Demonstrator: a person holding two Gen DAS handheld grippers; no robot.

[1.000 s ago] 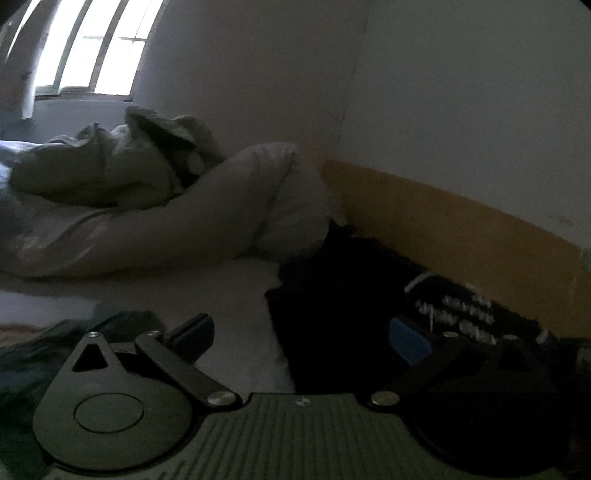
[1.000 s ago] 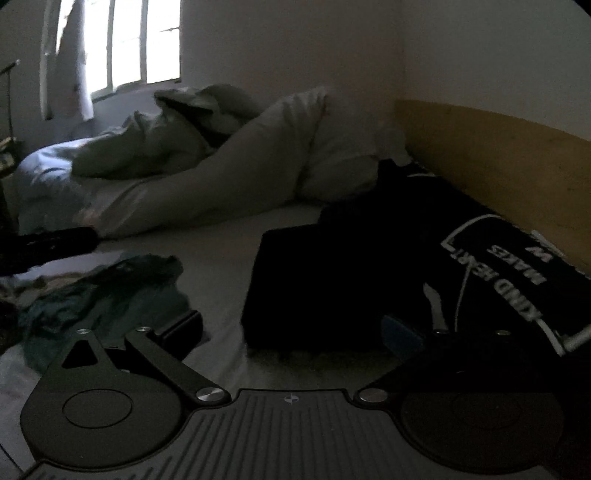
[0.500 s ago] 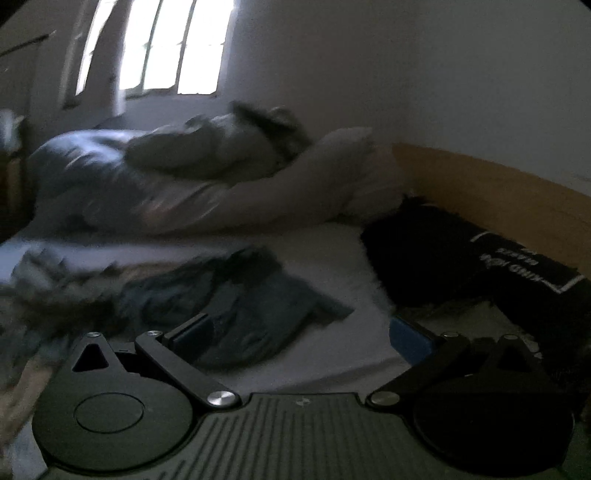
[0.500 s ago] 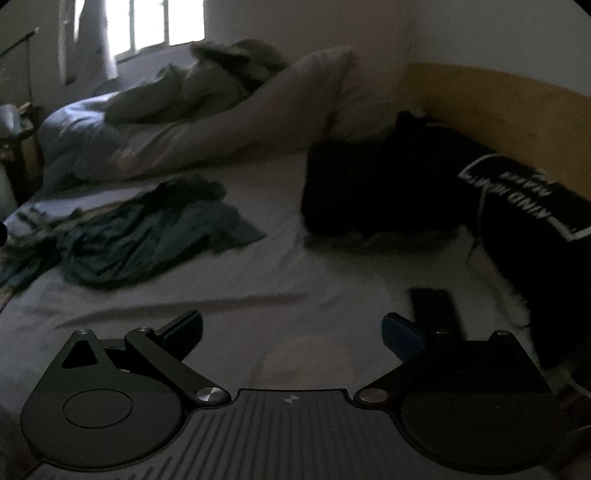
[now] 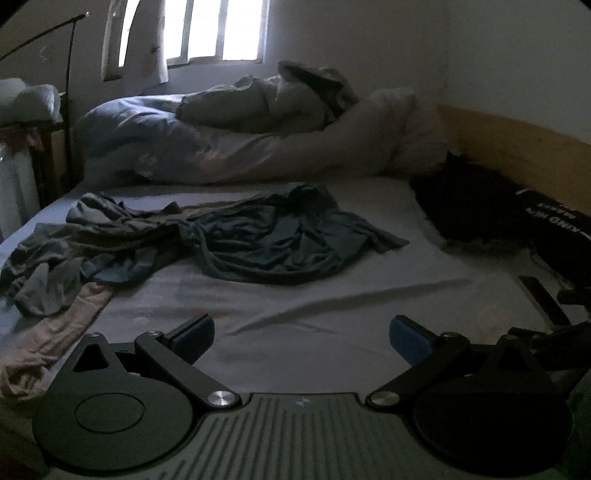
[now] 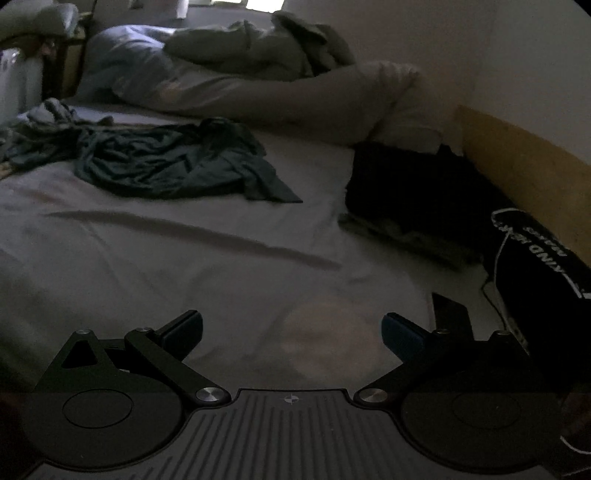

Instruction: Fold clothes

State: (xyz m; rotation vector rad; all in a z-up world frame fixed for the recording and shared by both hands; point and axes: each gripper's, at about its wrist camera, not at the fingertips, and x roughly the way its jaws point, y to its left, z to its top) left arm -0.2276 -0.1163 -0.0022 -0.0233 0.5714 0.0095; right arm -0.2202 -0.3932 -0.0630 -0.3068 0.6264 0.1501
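A dim bedroom, lit only by a barred window (image 5: pixel 214 29) high in the far wall — daylight blows it out white. A pale curtain (image 5: pixel 157 40) hangs at its left side. The bed (image 5: pixel 332 295) fills most of the view, its light sheet wrinkled with one long crease. A rumpled duvet (image 5: pixel 147 136) and pillows (image 5: pixel 402 129) are heaped at the far end (greyish in this light). Along the right runs a wooden side board (image 6: pixel 524 173), yellowish, under a plain white wall (image 5: pixel 517 55). At far left, a white radiator (image 5: pixel 14 188) — only partly seen.
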